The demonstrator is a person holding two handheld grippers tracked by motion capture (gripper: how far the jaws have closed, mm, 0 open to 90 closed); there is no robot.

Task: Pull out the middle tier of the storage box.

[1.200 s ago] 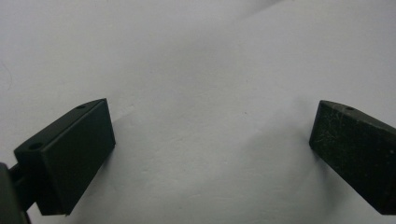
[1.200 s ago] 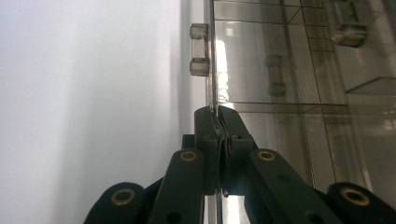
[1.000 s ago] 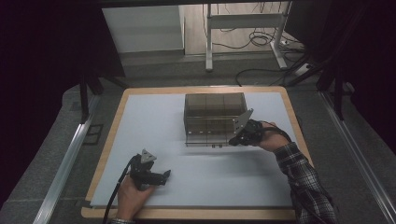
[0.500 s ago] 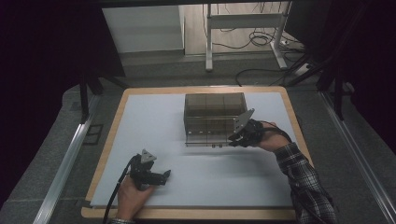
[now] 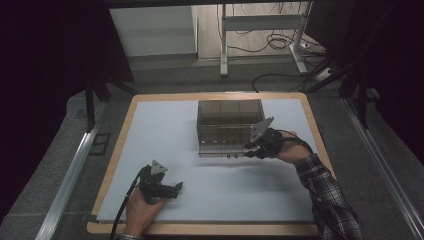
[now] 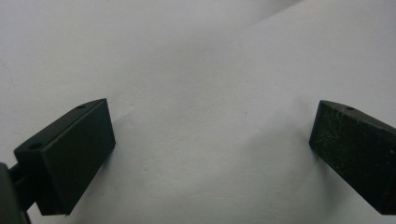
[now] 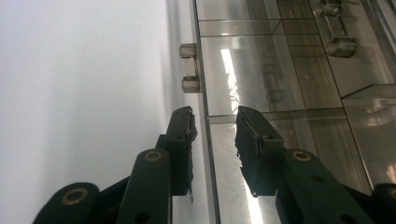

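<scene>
- Right fingers (image 7: pixel 187 135) set either side of the thin front edge of the clear plastic organiser box (image 5: pixel 229 125), a narrow gap between pad and wall on both sides; partly closed, not seen to pinch.
- Right gripper (image 7: pixel 214 140) reaching the box at its near right corner, held low over the white sheet (image 5: pixel 165 130).
- Small clear latch (image 7: pixel 189 67) just beyond the fingertip on the same edge of the box.
- Dividers visible through the transparent lid, splitting the inside into compartments.
- Box standing in the far middle of the sheet, nearer the right side than the left.
- Left fingers (image 6: pixel 70 158) spread wide apart, nothing between them, bare white sheet below.
- Left gripper (image 5: pixel 172 190) resting low near the front edge of the bench (image 5: pixel 210 229), well apart from the box, cable trailing back toward the hand.
- Right hand (image 5: pixel 287 149) with a plaid sleeve (image 5: pixel 325 195) coming in from the lower right.
</scene>
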